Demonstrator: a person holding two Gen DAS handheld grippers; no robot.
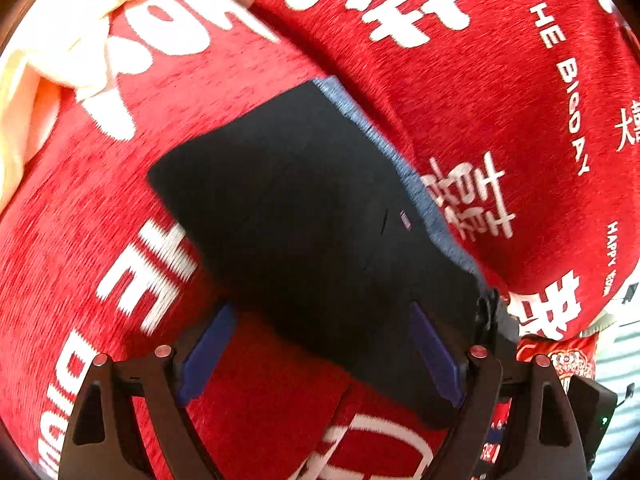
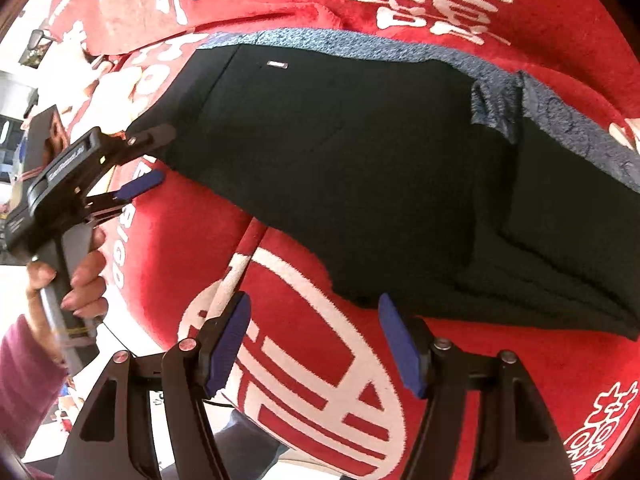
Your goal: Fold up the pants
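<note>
Black pants (image 1: 320,208) lie folded on a red blanket (image 1: 500,120) with white lettering, their blue-grey waistband (image 1: 384,144) along the far edge. My left gripper (image 1: 322,350) hovers open over the near corner of the pants, its right finger above the black cloth. In the right wrist view the pants (image 2: 360,180) fill the middle, with the waistband (image 2: 360,42) at the top. My right gripper (image 2: 316,344) stands open just short of the near edge of the pants, nothing between its pads. The left gripper (image 2: 150,158) shows there too, open at the left corner of the pants.
A cream cloth (image 1: 60,40) lies bunched at the far left of the blanket. A red printed packet (image 1: 560,356) sits beyond the blanket's right edge. A hand (image 2: 80,276) in a purple sleeve (image 2: 24,368) holds the left gripper's handle at the blanket's left edge.
</note>
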